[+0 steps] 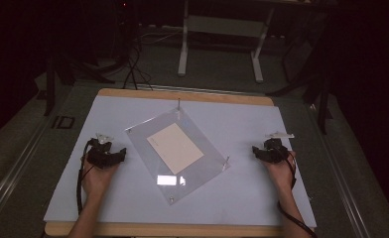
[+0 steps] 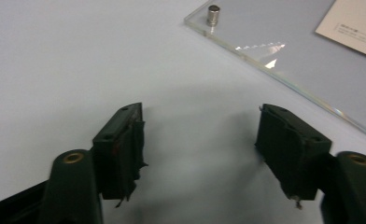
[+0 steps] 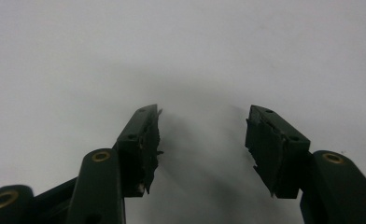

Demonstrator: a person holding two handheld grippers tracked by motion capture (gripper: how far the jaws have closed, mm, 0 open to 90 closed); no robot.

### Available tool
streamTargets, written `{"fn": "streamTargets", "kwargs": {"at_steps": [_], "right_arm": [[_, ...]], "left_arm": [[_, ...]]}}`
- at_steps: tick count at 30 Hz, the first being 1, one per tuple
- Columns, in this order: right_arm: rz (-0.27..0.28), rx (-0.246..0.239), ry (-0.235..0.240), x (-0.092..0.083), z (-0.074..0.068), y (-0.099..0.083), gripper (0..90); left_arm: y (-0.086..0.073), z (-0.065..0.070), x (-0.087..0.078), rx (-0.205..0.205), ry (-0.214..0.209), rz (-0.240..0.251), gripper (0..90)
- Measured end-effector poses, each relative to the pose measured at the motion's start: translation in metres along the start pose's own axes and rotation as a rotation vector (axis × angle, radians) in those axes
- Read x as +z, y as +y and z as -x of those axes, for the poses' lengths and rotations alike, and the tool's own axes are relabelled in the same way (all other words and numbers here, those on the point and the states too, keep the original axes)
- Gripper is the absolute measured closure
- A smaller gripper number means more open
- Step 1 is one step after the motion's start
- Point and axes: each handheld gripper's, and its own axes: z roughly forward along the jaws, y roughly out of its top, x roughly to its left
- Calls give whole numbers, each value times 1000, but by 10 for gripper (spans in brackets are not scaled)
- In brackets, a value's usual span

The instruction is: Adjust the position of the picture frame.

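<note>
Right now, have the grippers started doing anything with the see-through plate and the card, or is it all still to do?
Nothing looks done. The clear plate lies on the white board with its metal pegs at the corners and the cream card within its outline. Nothing is in hand: the left gripper and right gripper rest at either side, fingers open and empty. Probably all the handling is left.

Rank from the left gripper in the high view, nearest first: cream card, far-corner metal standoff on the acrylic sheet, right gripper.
Measured from the left gripper:
1. Cream card, just to its right, under the clear acrylic sheet.
2. Metal standoff, at the sheet's far corner.
3. Right gripper, across the table, past the sheet.
</note>
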Motion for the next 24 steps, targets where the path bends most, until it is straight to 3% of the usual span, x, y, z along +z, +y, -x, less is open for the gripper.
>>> {"fn": "streamTargets", "kwargs": {"at_steps": [4, 5, 6, 7, 8, 9, 10, 11, 13, 17, 21, 24], "right_arm": [[-2, -8, 11, -2, -4, 0, 449], [8, -31, 39, -6, -12, 2, 475], [8, -31, 39, -6, -12, 2, 475], [18, -49, 69, -9, -17, 4, 498], [18, -49, 69, -9, -17, 4, 498], [25, -50, 101, -12, -21, 4, 523], [25, -50, 101, -12, -21, 4, 523], [33, -60, 131, -16, -27, 3, 531], [37, -82, 153, -19, -32, 3, 534], [38, -131, 173, -25, -39, 3, 517], [48, -127, 197, -30, -40, 2, 516], [65, -88, 250, -38, -42, -3, 508]], "left_arm": [[0, -2, -1, -14, 2, -2, 393], [3, -4, -7, -24, -24, 2, 446], [3, -4, -7, -24, -24, 2, 447], [4, -5, -11, -36, -52, 20, 458], [6, -5, -13, -30, -68, 26, 458], [8, -4, -15, -5, -99, 39, 472], [8, -4, -15, -5, -99, 39, 485], [9, -2, -17, 14, -106, 46, 490], [13, 1, -20, 42, -140, 56, 489], [21, 6, -20, 82, -138, 51, 454], [26, 9, -20, 97, -153, 58, 473], [30, 13, -18, 114, -167, 58, 475]]}}
